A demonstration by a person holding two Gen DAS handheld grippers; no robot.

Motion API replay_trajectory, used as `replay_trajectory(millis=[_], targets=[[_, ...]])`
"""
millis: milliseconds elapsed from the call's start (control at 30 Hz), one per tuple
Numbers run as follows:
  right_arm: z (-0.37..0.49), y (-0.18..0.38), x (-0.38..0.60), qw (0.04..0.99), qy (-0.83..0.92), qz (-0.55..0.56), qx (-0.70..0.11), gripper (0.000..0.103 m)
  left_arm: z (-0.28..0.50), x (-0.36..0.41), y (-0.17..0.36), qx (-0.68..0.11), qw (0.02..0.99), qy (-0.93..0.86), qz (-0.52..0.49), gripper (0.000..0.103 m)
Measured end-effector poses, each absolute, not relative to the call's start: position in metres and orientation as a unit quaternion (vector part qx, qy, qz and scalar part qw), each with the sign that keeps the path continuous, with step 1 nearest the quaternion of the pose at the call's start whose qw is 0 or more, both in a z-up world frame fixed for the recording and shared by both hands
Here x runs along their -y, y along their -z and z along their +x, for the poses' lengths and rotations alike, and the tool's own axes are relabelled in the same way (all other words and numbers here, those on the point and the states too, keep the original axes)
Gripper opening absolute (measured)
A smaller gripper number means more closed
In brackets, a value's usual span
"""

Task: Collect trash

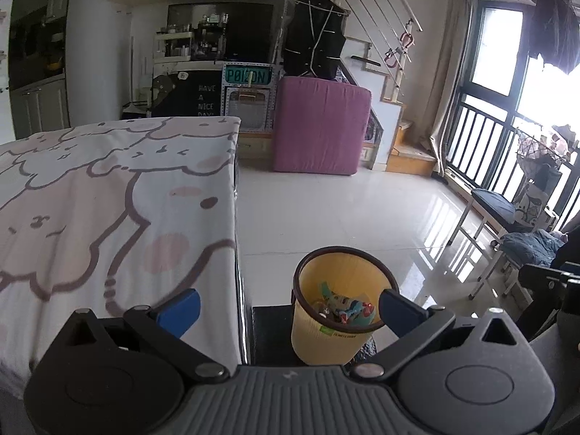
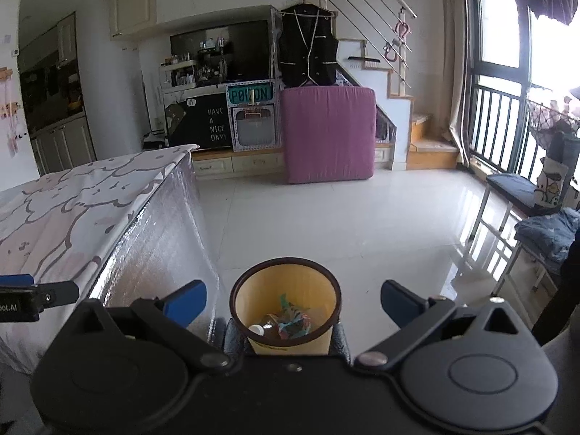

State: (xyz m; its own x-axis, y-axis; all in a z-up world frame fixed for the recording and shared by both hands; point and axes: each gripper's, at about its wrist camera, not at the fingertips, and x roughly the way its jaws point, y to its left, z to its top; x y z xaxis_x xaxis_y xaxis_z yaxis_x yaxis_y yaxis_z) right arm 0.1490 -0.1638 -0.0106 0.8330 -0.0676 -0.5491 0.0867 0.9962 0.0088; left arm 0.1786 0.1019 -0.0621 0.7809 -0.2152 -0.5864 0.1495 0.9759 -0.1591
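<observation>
Jaws of both the right gripper point(image 2: 293, 299) and the left gripper point(image 1: 288, 306) are spread and empty above the bin point(image 2: 285, 310), probably because the trash point(image 2: 290, 322) already lies inside.

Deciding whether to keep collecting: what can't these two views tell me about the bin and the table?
- Yellow bin base: hidden in both wrist views by the gripper bodies.
- Trash in the bin: too small and jumbled to identify.
- Table top near and left parts: cut off by frame edges, so any leftover trash there is unseen.
</observation>
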Motion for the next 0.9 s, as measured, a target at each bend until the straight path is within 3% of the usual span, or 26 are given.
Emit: replay_trajectory(millis=[900], targets=[[0.119, 0.027, 0.181, 0.957, 0.048, 0.02, -0.286, 0.103, 0.143, -0.08, 0.061, -0.296, 0.952, 0.076, -0.028, 0.103]])
